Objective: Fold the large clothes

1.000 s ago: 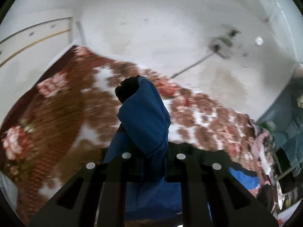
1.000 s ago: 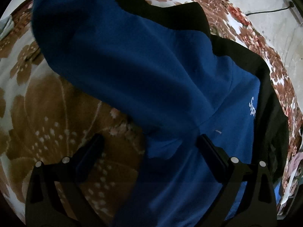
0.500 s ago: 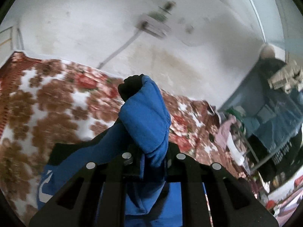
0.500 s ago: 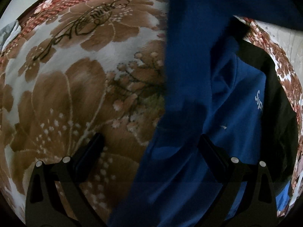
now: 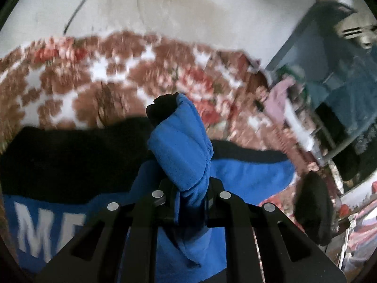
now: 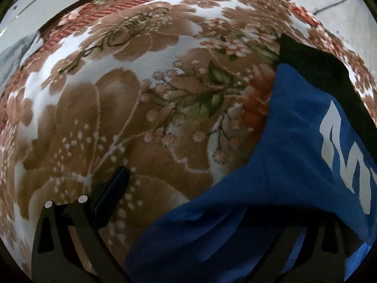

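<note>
Pinching blue sleeve (image 5: 181, 146), left hand-held gripper (image 5: 188, 188) angled downward

A floral blanket (image 6: 122, 122) in brown, red and white covers the bed. Behind it stands a stained whitish wall (image 5: 188, 11) with a thin dark cable (image 5: 80, 2) running down it. To the right, a cluttered metal rack (image 5: 329, 89) holds pink cloth (image 5: 278, 96) and blurred items.

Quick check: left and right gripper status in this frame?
Left gripper: shut on the blue sleeve.
Right gripper: open; blue sweatshirt drapes over one side, nothing pinched.
</note>
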Tool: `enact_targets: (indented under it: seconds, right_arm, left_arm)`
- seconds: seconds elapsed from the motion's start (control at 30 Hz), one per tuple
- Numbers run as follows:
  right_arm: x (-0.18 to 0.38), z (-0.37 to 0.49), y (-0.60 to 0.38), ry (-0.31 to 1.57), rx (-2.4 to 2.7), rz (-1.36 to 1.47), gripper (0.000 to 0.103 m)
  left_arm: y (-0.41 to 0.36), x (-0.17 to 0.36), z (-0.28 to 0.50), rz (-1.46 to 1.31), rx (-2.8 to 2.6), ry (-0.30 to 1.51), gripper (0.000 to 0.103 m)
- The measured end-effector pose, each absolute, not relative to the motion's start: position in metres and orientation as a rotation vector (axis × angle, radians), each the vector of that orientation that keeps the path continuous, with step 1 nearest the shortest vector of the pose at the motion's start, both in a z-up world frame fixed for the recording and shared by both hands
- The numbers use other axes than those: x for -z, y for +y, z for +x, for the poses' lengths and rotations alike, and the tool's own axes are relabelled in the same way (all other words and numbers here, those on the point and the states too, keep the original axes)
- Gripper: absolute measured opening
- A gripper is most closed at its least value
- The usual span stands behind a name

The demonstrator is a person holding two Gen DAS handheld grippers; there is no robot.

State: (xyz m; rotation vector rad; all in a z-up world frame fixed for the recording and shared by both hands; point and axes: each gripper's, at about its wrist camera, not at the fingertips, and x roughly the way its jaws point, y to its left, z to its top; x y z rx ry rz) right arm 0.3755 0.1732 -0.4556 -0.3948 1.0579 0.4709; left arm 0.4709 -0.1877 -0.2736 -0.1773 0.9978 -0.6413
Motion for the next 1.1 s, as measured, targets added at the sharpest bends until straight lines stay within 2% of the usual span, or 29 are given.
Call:
enact_targets:
  seconds: [0.13, 0.37, 0.57, 0.6, 0.7, 0.9, 1.1]
  right_arm:
    - [0.457, 0.371, 0.165, 1.013, -0.536, -0.398, 0.099]
    - [0.457, 0.369, 0.161, 1.006, -0.562, -0.391, 0.099]
    - [0.457, 0.367, 0.159, 1.001, -0.574, -0.391, 0.099]
    - [0.455, 0.366, 0.155, 0.998, -0.593, -0.376, 0.099]
    - [0.454, 0.360, 0.147, 0.986, -0.632, -0.361, 0.099]
    - [0.449, 0.344, 0.140, 1.003, -0.672, -0.393, 0.099]
    - [0.434, 0.315, 0.121, 1.026, -0.745, -0.414, 0.099]
  left_arm:
    - [-0.219, 0.311, 0.484, -0.145, 0.608, 1.069, 0.012]
    - [-0.278, 0.354, 0.487, -0.002, 0.529, 1.091, 0.013]
    - [-0.317, 0.396, 0.480, 0.177, 0.511, 1.156, 0.021]
    - [-0.320, 0.401, 0.479, 0.207, 0.507, 1.159, 0.027]
    - [-0.338, 0.412, 0.465, 0.211, 0.632, 1.229, 0.096]
    - [-0.357, 0.405, 0.423, 0.265, 0.670, 1.204, 0.096]
    - [-0.346, 0.363, 0.407, 0.155, 0.646, 1.222, 0.096]
